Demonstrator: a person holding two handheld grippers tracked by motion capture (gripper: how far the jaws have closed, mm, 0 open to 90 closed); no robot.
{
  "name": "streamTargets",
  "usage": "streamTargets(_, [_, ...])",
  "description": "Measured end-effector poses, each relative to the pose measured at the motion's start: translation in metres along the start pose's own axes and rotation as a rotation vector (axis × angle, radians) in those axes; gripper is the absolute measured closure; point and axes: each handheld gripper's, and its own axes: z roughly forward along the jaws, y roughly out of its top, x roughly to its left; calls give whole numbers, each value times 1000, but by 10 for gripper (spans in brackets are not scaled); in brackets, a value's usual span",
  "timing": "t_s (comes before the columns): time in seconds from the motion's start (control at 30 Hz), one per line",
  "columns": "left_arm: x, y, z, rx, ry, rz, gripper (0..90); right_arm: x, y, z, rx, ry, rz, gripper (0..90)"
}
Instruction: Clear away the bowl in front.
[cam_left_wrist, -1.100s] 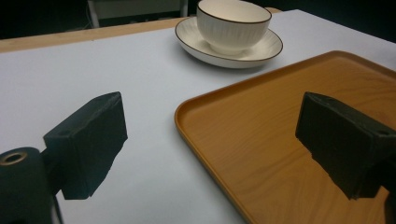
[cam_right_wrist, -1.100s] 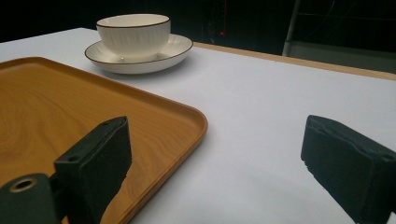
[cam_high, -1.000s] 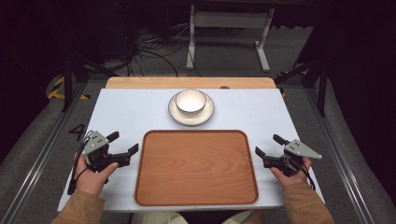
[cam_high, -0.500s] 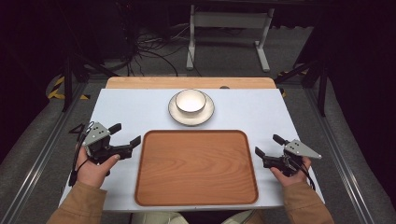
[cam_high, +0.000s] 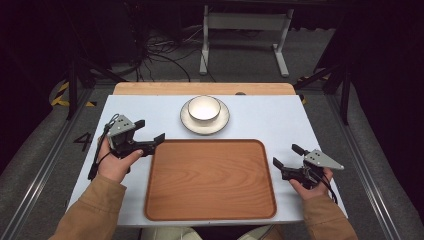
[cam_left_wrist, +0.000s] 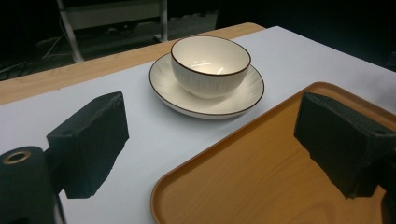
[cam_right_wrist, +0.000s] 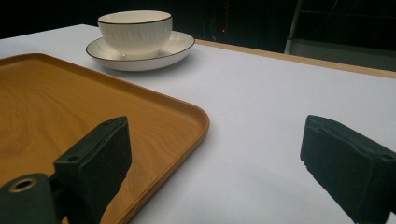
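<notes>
A white bowl (cam_high: 204, 108) with a dark rim sits on a white saucer (cam_high: 220, 123) at the far middle of the table. In front of them lies a brown wooden tray (cam_high: 210, 180) with nothing on it. My left gripper (cam_high: 149, 130) is raised off the table at the tray's far left corner and stands open, pointing toward the bowl (cam_left_wrist: 210, 63) and saucer (cam_left_wrist: 187, 100). My right gripper (cam_high: 286, 156) is open at the tray's right edge, low over the table. The bowl (cam_right_wrist: 135, 30) and tray (cam_right_wrist: 70, 112) lie ahead of its jaws.
The table (cam_high: 270, 120) is white with a wooden strip (cam_high: 150, 88) along its far edge. Beyond it stand a metal frame (cam_high: 245, 30) and cables on a dark floor. Bare tabletop lies to both sides of the saucer.
My left gripper has lifted and moved forward and to the right, from beside the tray's left edge to its far left corner. The right gripper has stayed put.
</notes>
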Motion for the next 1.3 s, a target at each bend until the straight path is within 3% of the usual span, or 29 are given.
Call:
streamTargets(0.53, [10,27,36,26,5,-10,111,0,0,0,3,1,1,98])
streamTargets(0.8, [13,41,50,29,9,5,111,0,0,0,3,3,0,98])
streamTargets(1.07, [18,50,66,37,-8,-18,112,1,0,0,7,5,-1,95])
streamTargets(1.3, [17,57,84,45,1,8,140,0,0,0,4,1,3,94])
